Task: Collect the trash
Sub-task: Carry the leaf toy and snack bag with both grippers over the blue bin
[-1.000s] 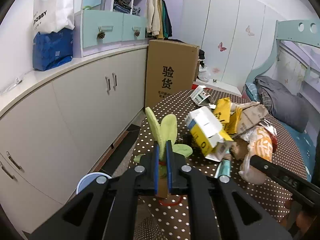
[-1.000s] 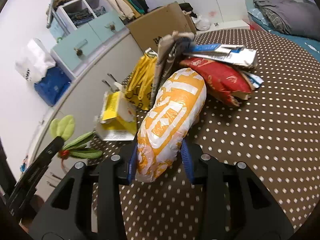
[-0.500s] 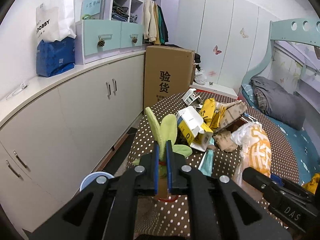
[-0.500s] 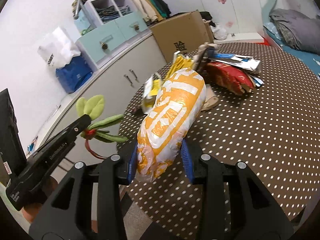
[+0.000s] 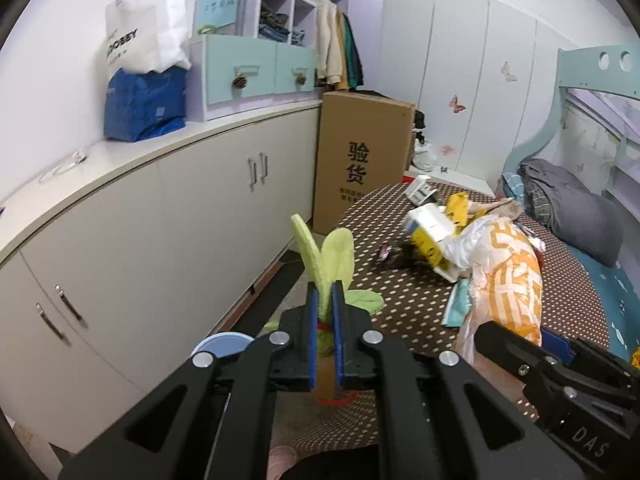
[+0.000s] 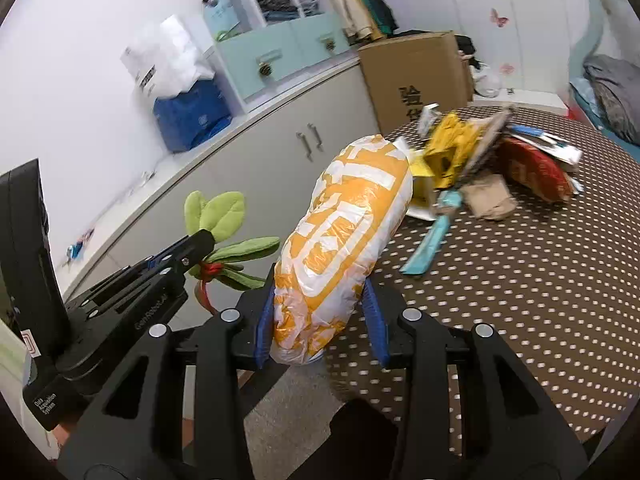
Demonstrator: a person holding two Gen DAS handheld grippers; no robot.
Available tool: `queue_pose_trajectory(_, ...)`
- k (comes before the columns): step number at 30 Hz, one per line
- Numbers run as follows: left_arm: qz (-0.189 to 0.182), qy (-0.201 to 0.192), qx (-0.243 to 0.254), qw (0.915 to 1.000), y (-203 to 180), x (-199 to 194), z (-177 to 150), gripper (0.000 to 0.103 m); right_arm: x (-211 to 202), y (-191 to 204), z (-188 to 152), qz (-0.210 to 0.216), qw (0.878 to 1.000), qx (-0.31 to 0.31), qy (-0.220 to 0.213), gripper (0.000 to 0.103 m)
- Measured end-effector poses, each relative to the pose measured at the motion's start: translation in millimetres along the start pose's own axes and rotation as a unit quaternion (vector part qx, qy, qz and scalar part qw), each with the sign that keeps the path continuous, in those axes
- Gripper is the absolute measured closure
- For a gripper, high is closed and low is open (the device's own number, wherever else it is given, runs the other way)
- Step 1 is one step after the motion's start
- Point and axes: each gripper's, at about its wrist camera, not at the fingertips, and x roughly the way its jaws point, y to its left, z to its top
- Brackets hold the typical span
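Right wrist view: right hand-held gripper (image 6: 320,320) pinched the orange-and-white bag (image 6: 344,236) clear of the worktop (image 6: 540,280).
Left hand-held gripper (image 5: 324,340) pinched a leafy plush (image 5: 328,264); both needed firm, level carrying toward the blue bin (image 5: 220,344).

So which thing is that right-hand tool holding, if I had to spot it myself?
Find the brown polka-dot table. At its near edge, the right gripper has its jaws closed on a puffy plastic bag. It is the only orange-and-white thing there, lifted clear of the flatter trash pile behind it.

blue bin (image 5: 221,345) mostly hidden behind left claw (image 5: 325,308), trash pile (image 6: 486,160) motion-blurred
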Motion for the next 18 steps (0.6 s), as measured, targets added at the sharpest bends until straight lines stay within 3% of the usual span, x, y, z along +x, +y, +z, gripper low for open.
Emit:
queue_pose_trajectory(9, 0.028, 0.027, -0.031, 0.9988, 59.0, 13.4, -18.1, 0.097, 42.2, 46.1, -9.3, 0.020, 0.998, -0.041, 0.039, 0.065)
queue_pose_trajectory(18, 0.072, 0.089, -0.067, 0.9912, 134.3, 53.8, -43.1, 0.097, 114.3, 87.2, -27.1, 0.031, 0.991, -0.081, 0.101, 0.065)
